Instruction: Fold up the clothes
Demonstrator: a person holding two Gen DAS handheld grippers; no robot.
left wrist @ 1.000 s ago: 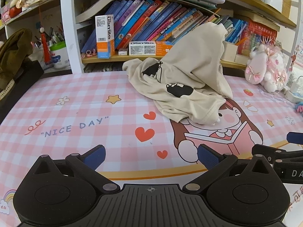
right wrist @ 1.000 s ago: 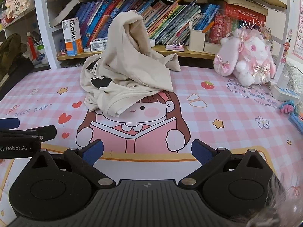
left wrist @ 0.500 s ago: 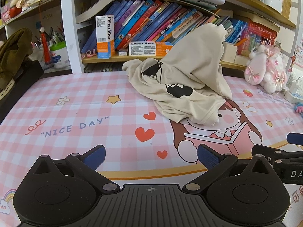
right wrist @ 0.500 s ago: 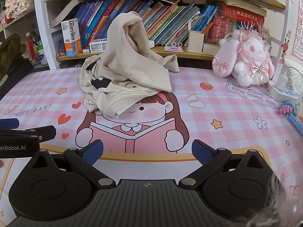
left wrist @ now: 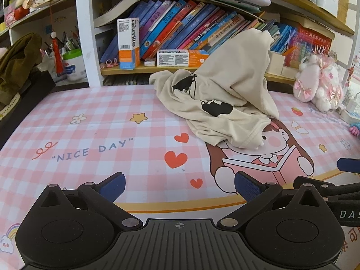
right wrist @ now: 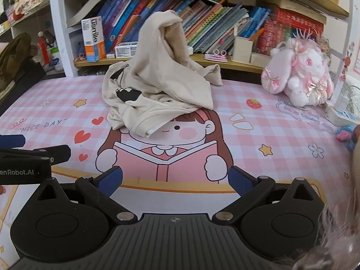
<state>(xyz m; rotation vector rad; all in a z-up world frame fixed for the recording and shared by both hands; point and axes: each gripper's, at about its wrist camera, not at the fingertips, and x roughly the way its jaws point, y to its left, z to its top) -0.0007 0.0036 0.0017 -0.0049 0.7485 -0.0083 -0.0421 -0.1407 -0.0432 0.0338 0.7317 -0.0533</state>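
Right hand-held gripper [right wrist: 175, 180] alone views garment's [right wrist: 157, 85] trailing sleeve [right wrist: 212, 73].

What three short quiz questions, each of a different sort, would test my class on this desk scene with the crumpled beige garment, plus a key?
1. True or false: the crumpled beige cotton garment with black print lies flat and neatly folded on the pink checked desk mat.
2. Multiple choice: the fluffy pink-and-white plush rabbit sits (A) on top of the garment, (B) right of the garment, apart from it, (C) inside the left gripper.
3. Fill in: the right gripper holds ______.

Key:
1. False; it is heaped, one part rising to a peak against the books.
2. B.
3. Nothing; both grippers are open, short of the garment.
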